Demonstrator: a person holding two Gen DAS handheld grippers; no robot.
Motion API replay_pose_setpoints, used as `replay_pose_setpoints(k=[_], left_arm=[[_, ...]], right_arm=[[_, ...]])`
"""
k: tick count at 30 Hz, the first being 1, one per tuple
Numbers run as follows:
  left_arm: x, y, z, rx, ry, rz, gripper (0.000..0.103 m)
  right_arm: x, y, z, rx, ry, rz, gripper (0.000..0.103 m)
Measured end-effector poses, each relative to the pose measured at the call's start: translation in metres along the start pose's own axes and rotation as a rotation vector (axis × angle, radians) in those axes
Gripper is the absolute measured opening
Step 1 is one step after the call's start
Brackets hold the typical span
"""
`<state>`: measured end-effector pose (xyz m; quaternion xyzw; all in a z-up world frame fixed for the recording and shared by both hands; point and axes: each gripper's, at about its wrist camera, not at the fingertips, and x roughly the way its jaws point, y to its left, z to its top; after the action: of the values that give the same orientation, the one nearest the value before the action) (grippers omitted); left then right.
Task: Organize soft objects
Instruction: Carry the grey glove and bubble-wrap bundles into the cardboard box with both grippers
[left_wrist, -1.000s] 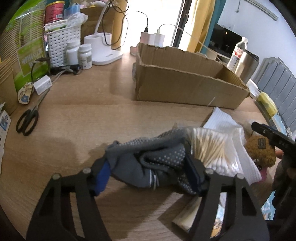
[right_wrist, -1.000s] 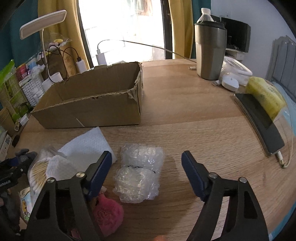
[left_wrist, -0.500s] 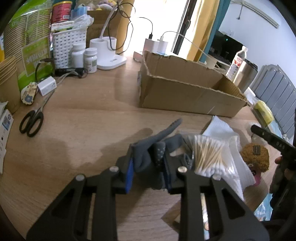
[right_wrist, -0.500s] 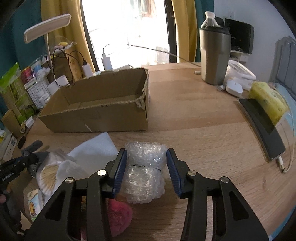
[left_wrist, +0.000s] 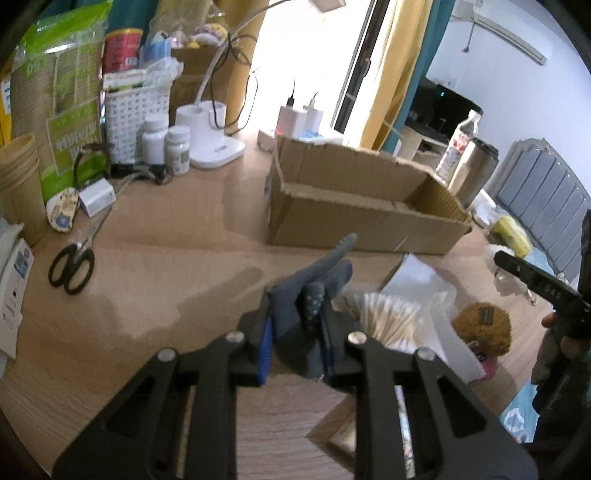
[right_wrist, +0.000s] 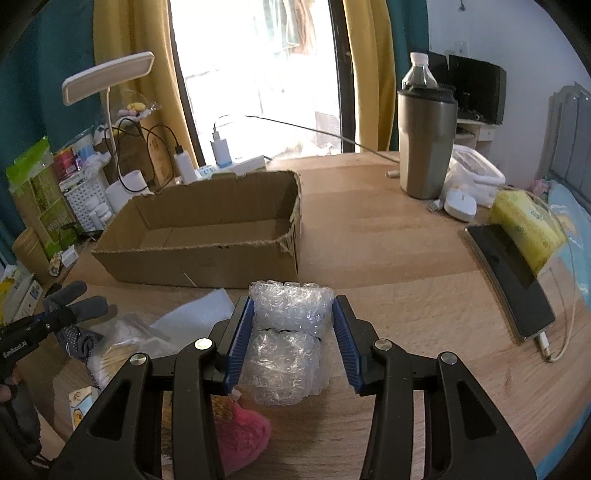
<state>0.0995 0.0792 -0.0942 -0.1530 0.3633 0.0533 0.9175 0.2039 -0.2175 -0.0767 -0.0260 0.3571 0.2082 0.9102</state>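
Note:
My left gripper (left_wrist: 295, 341) is shut on a grey dotted glove (left_wrist: 314, 291) and holds it above the wooden table; its fingers stick up toward the open cardboard box (left_wrist: 354, 206). My right gripper (right_wrist: 291, 343) is shut on a roll of bubble wrap (right_wrist: 288, 332) in front of the same box (right_wrist: 207, 232). The glove (right_wrist: 74, 306) also shows at the left of the right wrist view. A brown plush toy (left_wrist: 484, 326), a pink plush (right_wrist: 240, 435), a bag of cotton swabs (left_wrist: 388, 317) and a white foam sheet (left_wrist: 421, 280) lie between the grippers.
Scissors (left_wrist: 72, 269), paper cups (left_wrist: 18, 184), pill bottles (left_wrist: 166, 144), a white basket (left_wrist: 136, 118) and a lamp base (left_wrist: 210, 144) crowd the left. A steel tumbler (right_wrist: 424, 144), a white mouse (right_wrist: 460, 203), a phone (right_wrist: 509, 280) and a yellow pack (right_wrist: 528, 229) stand on the right.
Both grippers closed: the left on the grey glove and lifted it off the table, the right on the bubble wrap. Both views moved up and toward the box.

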Motion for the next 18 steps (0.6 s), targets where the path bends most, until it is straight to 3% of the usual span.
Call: replay_pose_setpoints(k=[18], left_arm=[[-0.032,-0.014,0.037,0.04,-0.126,-0.016,0.021]], right_arm=[[-0.015,0.003,0.019,-0.023,-0.072,0.034,0.047]])
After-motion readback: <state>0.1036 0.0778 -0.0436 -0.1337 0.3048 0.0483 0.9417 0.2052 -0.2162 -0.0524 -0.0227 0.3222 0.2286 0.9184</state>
